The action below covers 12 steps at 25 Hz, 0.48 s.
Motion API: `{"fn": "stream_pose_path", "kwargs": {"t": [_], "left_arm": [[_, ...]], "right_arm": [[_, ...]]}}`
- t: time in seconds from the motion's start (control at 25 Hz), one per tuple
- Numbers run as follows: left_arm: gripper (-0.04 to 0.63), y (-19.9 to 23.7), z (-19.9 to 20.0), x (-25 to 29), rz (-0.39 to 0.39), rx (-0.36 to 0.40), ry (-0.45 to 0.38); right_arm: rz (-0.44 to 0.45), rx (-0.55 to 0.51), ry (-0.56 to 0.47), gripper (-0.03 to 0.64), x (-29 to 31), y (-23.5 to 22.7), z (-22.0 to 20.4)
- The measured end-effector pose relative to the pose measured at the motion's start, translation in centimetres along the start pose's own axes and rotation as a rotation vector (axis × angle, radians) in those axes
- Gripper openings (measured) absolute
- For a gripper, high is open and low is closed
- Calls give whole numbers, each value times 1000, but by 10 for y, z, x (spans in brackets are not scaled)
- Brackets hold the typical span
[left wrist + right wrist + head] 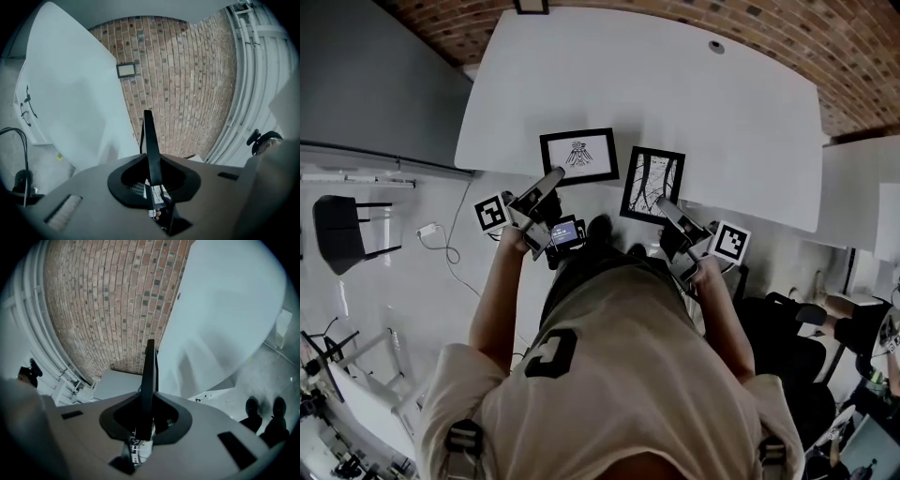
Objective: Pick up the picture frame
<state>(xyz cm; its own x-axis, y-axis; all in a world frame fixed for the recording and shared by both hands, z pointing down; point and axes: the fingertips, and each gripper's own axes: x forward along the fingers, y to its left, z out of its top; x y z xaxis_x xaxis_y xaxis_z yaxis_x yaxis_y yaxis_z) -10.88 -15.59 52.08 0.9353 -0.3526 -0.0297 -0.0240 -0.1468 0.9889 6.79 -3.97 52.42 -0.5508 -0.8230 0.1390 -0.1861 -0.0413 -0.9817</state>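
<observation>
Head view | left hand-held gripper [554, 175] clamps wide frame [579, 156] | right [663, 203] clamps tall frame [652, 181] | table [675, 84]

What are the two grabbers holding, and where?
Each holds a picture frame by its bottom edge: left gripper the wide frame, right gripper the tall frame.

Wide open across the white table [750, 141], bare right up to the red brick wall [862, 56], just a small round grey grommet [716, 46] far back. Crowding the near edge: landscape black picture frame [578, 156] beside portrait black picture frame [652, 184], only a slim gap between. Off left, black chair [342, 230] well clear on the floor, white power plug and cable [428, 230] nearby.
</observation>
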Motion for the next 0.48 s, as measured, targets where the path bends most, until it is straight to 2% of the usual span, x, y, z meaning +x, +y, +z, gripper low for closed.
{"fn": "stream_pose_path", "kwargs": {"t": [0.28,0.48], "left_arm": [[43,-3,-5,2,-15,-9,8],[43,-33,-82,38,-16,34,26]], "right_arm": [[0,-10,-54,41,-11,-5,11],[27,-24,-74,41,-99,-9,30]]}}
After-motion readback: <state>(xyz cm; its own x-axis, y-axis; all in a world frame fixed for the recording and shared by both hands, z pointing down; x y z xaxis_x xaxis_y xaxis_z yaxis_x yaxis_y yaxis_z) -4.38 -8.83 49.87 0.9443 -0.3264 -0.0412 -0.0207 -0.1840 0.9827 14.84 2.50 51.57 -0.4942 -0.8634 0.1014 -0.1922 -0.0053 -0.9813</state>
